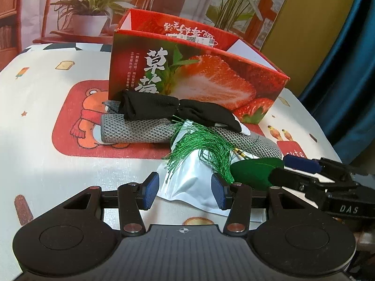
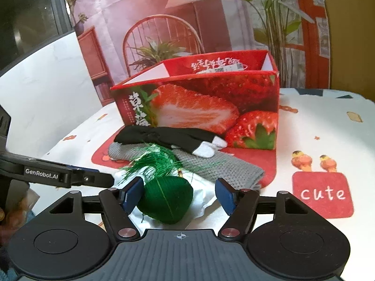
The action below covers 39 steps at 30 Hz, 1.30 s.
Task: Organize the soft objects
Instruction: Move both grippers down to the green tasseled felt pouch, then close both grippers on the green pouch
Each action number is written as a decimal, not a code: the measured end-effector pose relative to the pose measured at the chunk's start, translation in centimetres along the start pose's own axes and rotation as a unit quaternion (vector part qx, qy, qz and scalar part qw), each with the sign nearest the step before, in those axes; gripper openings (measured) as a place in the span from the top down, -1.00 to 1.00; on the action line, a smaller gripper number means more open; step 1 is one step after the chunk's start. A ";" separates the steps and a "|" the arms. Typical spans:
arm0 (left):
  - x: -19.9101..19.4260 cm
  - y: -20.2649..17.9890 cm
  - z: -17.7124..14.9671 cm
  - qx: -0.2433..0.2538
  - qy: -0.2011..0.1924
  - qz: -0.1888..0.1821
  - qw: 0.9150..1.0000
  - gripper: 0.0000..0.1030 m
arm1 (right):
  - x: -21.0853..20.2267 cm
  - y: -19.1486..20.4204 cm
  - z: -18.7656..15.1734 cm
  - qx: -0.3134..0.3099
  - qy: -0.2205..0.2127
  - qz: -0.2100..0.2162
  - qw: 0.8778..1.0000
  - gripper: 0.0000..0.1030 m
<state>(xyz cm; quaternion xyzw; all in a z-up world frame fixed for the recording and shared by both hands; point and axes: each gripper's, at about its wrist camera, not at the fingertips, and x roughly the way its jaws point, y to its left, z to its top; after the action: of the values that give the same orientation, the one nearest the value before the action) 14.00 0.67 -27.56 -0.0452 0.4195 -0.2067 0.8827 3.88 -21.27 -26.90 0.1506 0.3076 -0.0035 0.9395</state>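
Note:
In the left wrist view my left gripper (image 1: 184,192) has its blue pads against both sides of a crumpled white plastic bag (image 1: 187,182). A green tassel (image 1: 199,147) spills over the bag. The tassel belongs to a green sachet (image 2: 167,199), which rests on the bag between the pads of my right gripper (image 2: 178,194). That gripper is open: the sachet is close to the left pad and well apart from the right pad. Behind lie a grey knitted cloth (image 1: 140,128) and a black cloth (image 1: 164,107) on top of it. Both are in front of an open red strawberry box (image 1: 199,77).
The table wears a white cloth with cartoon prints and a red patch (image 2: 323,194) reading "cute". A printed backdrop (image 2: 164,11) of a chair and plants stands behind the box. My right gripper (image 1: 283,167) reaches in from the right edge of the left wrist view.

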 end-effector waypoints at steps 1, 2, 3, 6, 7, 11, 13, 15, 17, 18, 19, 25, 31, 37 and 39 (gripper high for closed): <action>0.0 0.0 0.0 -0.001 0.001 0.000 1.000 0.00 | 0.1 0.0 -0.1 0.001 0.002 0.004 1.000 -0.26; 0.1 0.0 -0.1 -0.001 0.002 0.000 1.000 0.00 | 0.1 0.1 -0.2 0.001 0.004 0.007 1.000 -0.26; 0.1 -0.2 -0.1 -0.001 0.003 -0.001 1.000 0.00 | 0.3 0.1 -0.3 0.000 0.007 0.010 1.000 -0.26; 0.2 -0.2 -0.3 -0.001 0.005 -0.001 1.000 0.00 | 0.6 0.4 -0.5 -0.006 0.018 0.015 1.000 -0.26; 0.3 -0.2 -0.2 -0.002 0.006 -0.001 1.000 0.00 | 0.8 0.6 -0.6 -0.009 0.021 0.015 1.000 -0.26; 0.4 0.1 -0.2 -0.008 0.007 -0.001 1.000 0.00 | 1.1 0.6 -0.9 -0.012 0.031 0.016 0.999 -0.24; 0.5 0.1 -0.2 -0.010 0.008 -0.002 1.000 0.00 | 1.3 0.6 -1.0 -0.015 0.034 0.016 0.999 -0.23; 0.6 0.1 -0.2 -0.011 0.009 -0.004 1.000 0.00 | 1.3 0.6 -1.1 -0.017 0.035 0.018 0.999 -0.18; 0.5 -0.1 0.0 -0.009 0.008 -0.008 1.000 0.00 | 1.5 0.7 -1.2 -0.021 0.039 0.021 0.999 -0.09; 0.5 -0.3 0.1 -0.008 0.007 -0.011 1.000 0.00 | 1.6 0.8 -1.3 -0.024 0.041 0.022 0.999 -0.06; 0.4 -0.4 0.3 -0.008 0.006 -0.015 1.000 0.00 | 1.7 0.9 -1.3 -0.027 0.043 0.022 0.998 -0.05; 0.6 -1.8 1.2 -0.002 0.009 -0.048 0.999 0.00 | 2.2 1.3 -1.5 -0.048 0.044 0.016 0.998 -0.04; 1.9 -3.7 1.5 0.007 0.031 -0.078 0.996 0.00 | 2.8 2.0 -1.6 -0.082 0.041 0.006 0.996 -0.03; 3.6 -3.7 1.1 -0.022 0.061 -0.111 0.992 -0.15 | 3.5 2.2 -1.6 -0.093 0.047 0.004 0.995 0.05; 4.1 -3.4 1.0 -0.031 0.069 -0.119 0.990 -0.20 | 3.6 2.1 -1.6 -0.090 0.050 0.005 0.995 0.07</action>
<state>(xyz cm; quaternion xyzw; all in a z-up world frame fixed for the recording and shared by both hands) 15.93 -4.21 -29.01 -0.1075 0.4776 -0.2996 0.8189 6.09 -18.46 -29.65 0.0672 0.3523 0.0366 0.9328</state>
